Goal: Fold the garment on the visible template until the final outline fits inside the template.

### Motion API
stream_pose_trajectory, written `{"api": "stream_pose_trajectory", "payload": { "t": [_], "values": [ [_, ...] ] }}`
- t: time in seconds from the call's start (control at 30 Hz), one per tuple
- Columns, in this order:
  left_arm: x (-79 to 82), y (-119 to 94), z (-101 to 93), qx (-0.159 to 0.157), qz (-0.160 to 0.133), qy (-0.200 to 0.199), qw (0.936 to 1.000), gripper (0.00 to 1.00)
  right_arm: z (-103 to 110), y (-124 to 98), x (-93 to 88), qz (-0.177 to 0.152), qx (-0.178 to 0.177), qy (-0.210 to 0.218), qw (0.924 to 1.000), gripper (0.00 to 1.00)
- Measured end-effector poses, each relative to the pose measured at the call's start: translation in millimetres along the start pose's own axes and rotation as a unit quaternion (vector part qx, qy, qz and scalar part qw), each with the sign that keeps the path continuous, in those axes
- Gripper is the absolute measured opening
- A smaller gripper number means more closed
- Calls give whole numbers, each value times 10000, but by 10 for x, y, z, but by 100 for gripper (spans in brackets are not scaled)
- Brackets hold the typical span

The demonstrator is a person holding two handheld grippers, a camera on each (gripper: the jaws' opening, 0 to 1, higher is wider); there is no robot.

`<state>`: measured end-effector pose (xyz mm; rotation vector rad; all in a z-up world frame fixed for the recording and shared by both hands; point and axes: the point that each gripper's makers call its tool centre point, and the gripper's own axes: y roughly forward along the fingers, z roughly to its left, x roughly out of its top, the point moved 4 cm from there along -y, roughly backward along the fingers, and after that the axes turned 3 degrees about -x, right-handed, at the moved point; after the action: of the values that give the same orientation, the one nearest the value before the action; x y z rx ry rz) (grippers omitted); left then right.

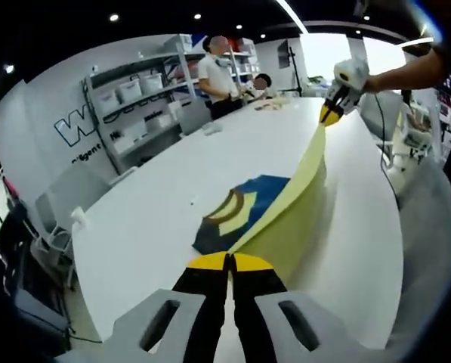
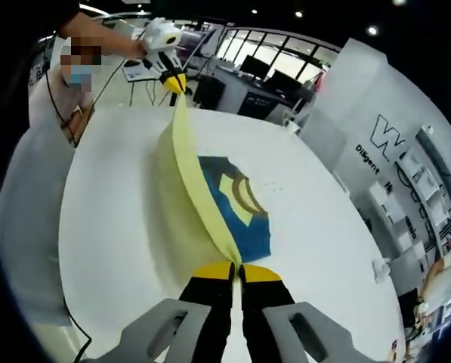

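Observation:
A pale yellow garment is stretched in the air between both grippers, its lower part draping onto the white table. My left gripper is shut on one end of the raised edge. At the far end, the right gripper, held by a hand, pinches the other end. In the right gripper view the right gripper is shut on the garment, and the left gripper holds the far end. A blue template with curved yellow bands lies flat beside the garment and partly under it.
Two people are at the table's far end, near small items on the top. Shelves with white boxes line the wall to the left. The person's body stands along the table's edge.

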<state>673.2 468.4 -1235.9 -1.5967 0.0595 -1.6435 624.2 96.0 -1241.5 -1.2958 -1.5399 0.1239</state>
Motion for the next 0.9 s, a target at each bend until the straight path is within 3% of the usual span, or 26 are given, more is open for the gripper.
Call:
{"api": "stream_pose_trajectory", "payload": {
  "t": [0.63,0.9],
  "values": [
    [194,283,539,294,-17,-159,9994,5,-489,326,92,80,-239,427,9988,0],
    [135,442,692,334,74,-290,9990,5,-607,497,94,134,-255,596,9978,0]
  ]
}}
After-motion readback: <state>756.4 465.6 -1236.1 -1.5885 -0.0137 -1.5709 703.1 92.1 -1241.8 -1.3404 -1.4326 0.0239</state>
